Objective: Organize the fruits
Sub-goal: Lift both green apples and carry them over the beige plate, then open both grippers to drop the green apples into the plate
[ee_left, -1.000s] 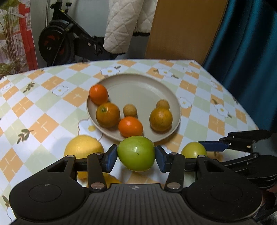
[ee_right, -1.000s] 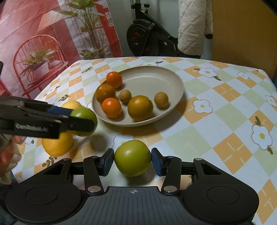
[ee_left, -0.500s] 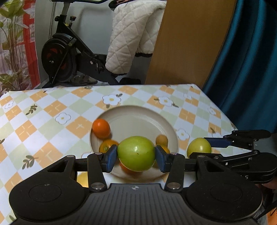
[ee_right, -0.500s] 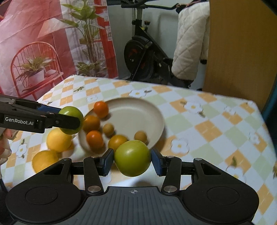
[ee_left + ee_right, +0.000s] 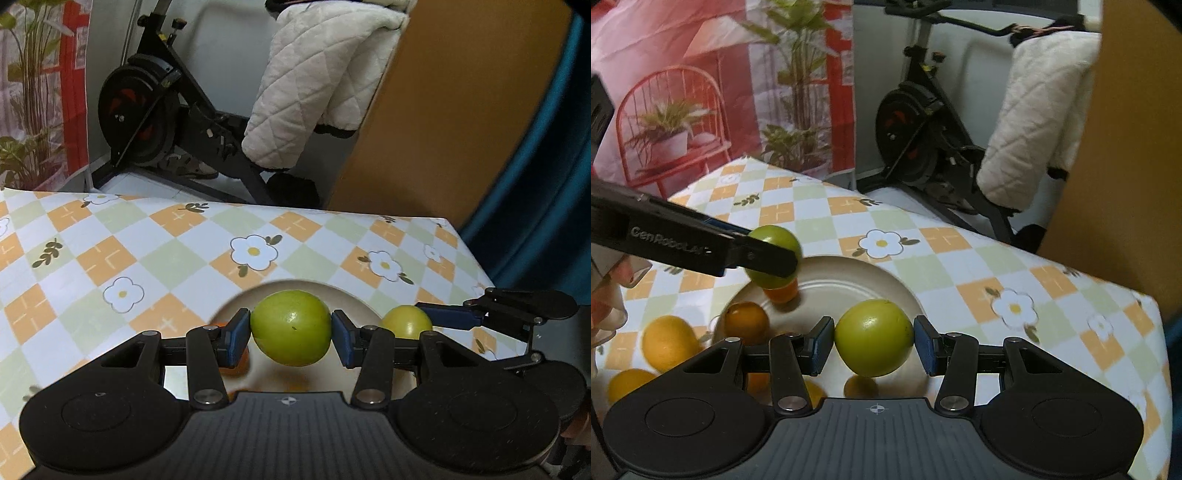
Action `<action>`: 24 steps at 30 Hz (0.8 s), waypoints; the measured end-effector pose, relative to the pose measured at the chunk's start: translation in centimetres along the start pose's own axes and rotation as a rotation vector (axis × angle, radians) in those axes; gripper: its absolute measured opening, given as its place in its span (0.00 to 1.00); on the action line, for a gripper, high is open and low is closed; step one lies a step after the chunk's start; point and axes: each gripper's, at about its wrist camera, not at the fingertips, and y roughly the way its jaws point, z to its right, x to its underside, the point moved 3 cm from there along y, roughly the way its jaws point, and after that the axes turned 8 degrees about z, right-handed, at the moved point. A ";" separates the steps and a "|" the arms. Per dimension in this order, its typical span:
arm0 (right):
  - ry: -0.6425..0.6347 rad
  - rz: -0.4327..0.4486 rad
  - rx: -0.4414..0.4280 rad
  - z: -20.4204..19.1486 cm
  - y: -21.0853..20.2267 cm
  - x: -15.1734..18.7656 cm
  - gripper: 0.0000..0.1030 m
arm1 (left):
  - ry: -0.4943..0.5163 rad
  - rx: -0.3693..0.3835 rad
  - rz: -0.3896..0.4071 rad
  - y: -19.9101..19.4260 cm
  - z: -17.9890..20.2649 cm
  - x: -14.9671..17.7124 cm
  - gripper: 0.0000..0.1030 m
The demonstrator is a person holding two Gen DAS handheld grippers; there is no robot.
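A green fruit [image 5: 291, 327] is pinched between the blue pads [image 5: 236, 342] of the left gripper [image 5: 291, 338] and is held in the air above the beige plate [image 5: 354, 301]. A second, yellower green fruit [image 5: 874, 338] is clamped in the same manner by the right gripper [image 5: 874, 345], also raised over the near part of the plate [image 5: 849, 284]. In the left wrist view the right gripper [image 5: 424, 321] is seen from the side at the right edge, with its fruit [image 5: 406, 320] showing just behind the left gripper's finger. In the right wrist view the left gripper [image 5: 775, 254] reaches in from the left, its fruit [image 5: 774, 240] hanging over the far left rim of the plate.

On the plate an orange [image 5: 746, 322] lies near the left rim, and another orange [image 5: 781, 293] sits directly under the fruit held by the left gripper. Further orange fruit is partly hidden behind the right gripper's fingers. Two yellow lemons [image 5: 668, 343] rest on the surface [image 5: 960, 266] just beside the plate's left side, one nearer the camera than the other. The surface is covered by a checked cloth in orange, pale green and white with daisy prints. Beyond it an exercise bike [image 5: 923, 136] stands with a white quilted garment [image 5: 1034, 122] draped over it.
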 end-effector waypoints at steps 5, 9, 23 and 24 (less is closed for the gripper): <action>-0.018 -0.015 -0.022 0.2 2.2 -0.5 0.42 | 0.012 -0.001 -0.027 2.1 -0.1 -0.5 0.49; -0.021 -0.029 -0.028 0.3 3.4 -0.2 0.42 | 0.031 0.004 -0.047 3.3 0.1 -0.5 0.49; -0.036 -0.045 -0.034 0.3 5.6 0.4 0.42 | 0.013 -0.007 -0.104 5.3 -1.1 0.4 0.49; -0.040 -0.047 -0.035 0.2 5.7 0.4 0.42 | 0.012 -0.008 -0.105 5.4 -1.1 0.5 0.49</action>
